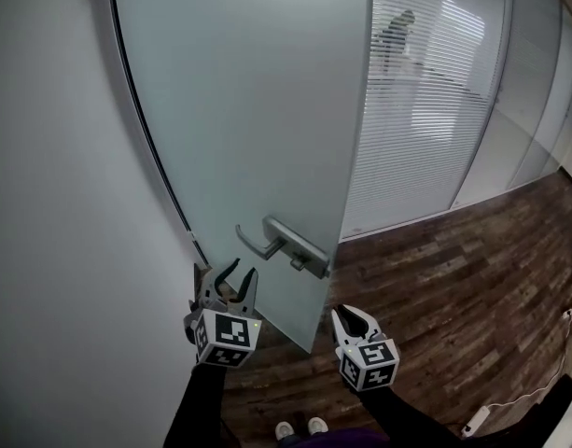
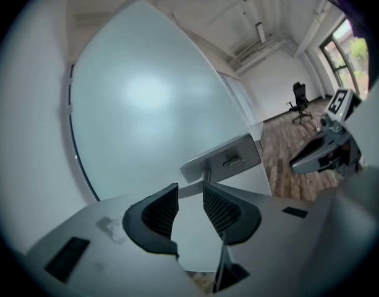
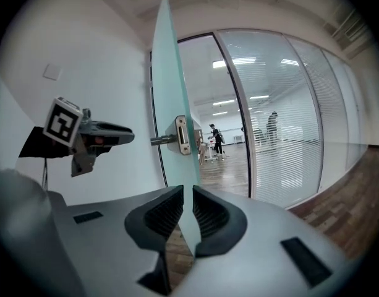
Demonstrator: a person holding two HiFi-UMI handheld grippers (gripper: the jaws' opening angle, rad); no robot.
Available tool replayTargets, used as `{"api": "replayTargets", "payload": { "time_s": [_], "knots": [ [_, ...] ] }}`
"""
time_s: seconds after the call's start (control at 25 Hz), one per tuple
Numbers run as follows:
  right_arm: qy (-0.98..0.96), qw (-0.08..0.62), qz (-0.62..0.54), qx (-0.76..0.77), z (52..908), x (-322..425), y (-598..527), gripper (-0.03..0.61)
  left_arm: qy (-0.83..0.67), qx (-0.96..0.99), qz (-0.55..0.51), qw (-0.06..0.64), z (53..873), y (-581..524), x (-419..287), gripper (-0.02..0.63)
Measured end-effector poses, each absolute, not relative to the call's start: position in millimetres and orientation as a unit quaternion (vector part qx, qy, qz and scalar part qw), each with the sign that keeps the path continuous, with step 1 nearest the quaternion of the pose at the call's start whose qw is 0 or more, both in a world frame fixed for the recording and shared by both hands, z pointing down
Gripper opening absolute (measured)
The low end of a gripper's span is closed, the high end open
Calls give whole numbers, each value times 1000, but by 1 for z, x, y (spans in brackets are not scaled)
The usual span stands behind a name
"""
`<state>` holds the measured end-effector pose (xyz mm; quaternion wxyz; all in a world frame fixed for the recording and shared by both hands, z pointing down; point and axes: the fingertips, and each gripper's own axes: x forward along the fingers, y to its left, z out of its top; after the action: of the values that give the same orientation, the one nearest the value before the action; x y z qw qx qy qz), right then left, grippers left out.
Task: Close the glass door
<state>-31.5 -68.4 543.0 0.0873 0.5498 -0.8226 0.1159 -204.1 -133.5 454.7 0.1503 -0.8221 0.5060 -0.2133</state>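
The floor (image 1: 435,287) is dark wood plank in mixed brown tones, laid in staggered lengths. A pair of white shoes (image 1: 301,427) stands on it at the near edge, near the lower corner of the glass door (image 1: 258,110). At the right lies a white block, seemingly a power strip (image 1: 476,422), with a thin white cable (image 1: 519,401) trailing from it. A black office chair (image 2: 298,95) stands far off.

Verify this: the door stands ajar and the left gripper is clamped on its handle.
Not clamped. The door stands ajar, but the left gripper is open, not gripping the handle, as the left gripper view shows.
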Motion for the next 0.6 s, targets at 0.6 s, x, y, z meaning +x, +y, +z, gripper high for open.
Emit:
{"api": "replayTargets", "payload": {
  "time_s": [0.6],
  "knots": [
    [-835, 85, 154, 522, 523, 19, -31, 41, 299, -682, -516, 422, 459, -214, -123, 144]
  ]
}}
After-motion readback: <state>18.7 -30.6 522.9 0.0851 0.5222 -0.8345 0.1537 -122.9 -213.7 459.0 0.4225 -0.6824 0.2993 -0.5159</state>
